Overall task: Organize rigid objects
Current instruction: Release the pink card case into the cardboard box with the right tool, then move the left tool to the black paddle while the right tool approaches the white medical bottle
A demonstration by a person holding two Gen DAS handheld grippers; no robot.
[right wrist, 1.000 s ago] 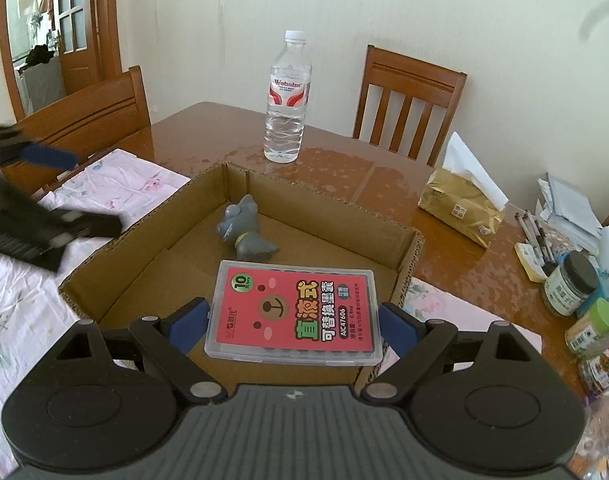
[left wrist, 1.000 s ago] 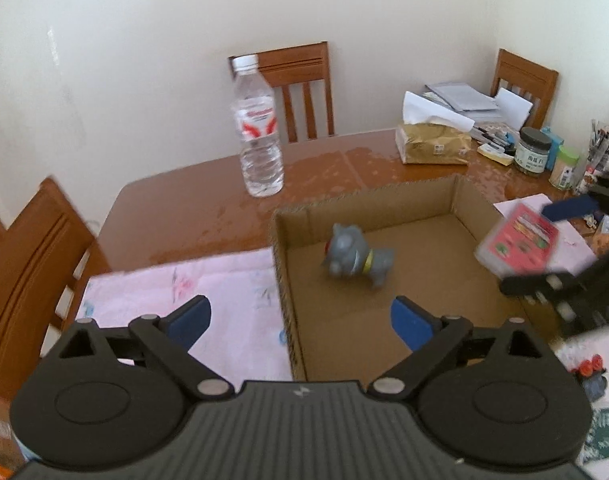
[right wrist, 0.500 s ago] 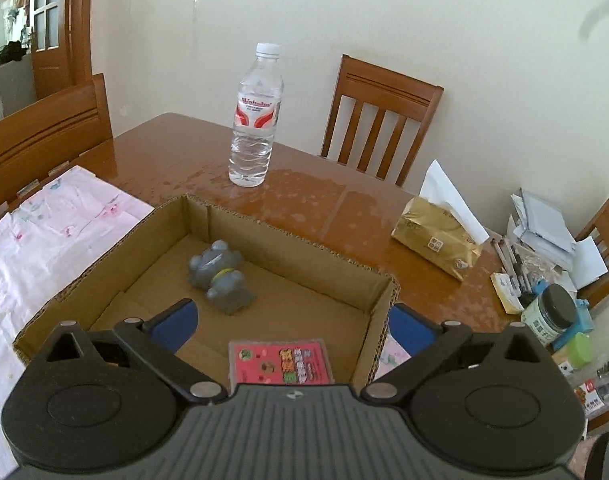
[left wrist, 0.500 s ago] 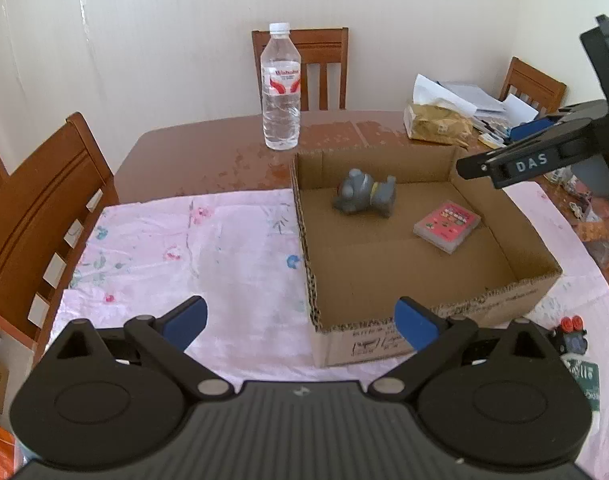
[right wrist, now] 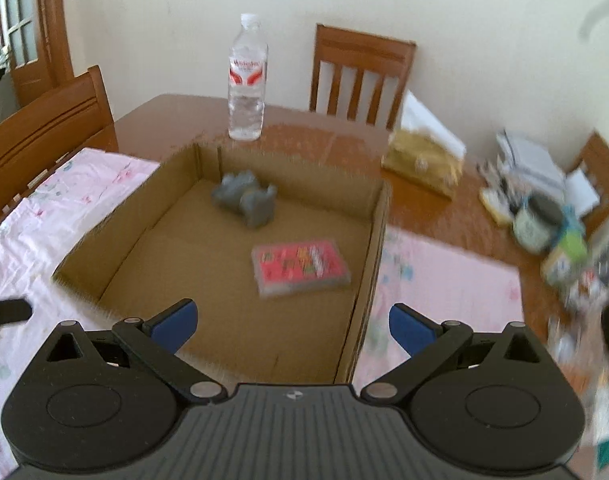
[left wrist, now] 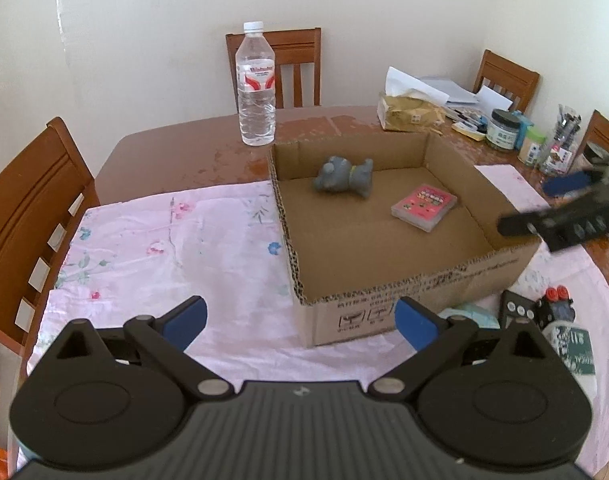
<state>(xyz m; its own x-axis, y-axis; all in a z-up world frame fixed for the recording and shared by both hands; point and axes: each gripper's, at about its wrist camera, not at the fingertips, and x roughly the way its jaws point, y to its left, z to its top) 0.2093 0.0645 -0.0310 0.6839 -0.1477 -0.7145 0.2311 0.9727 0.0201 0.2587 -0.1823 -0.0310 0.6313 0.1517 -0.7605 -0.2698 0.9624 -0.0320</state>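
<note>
A: Where does the pink case [right wrist: 300,267] lie?
B: Flat on the floor of the cardboard box [left wrist: 424,300], toward its right wall; the grey toy [left wrist: 344,178] lies by the far wall, apart from it. The near half of the floor is bare.

A: And the grippers?
B: The right gripper [right wrist: 290,326] hangs above the box's near edge, jaws spread wide after opening, nothing between them. The left gripper [left wrist: 300,322] hangs over the pink cloth [left wrist: 164,248] at the box's near left corner, jaws also wide and empty.

A: Beyond the box?
B: A water bottle [left wrist: 256,88] stands just past its far left corner.
</note>
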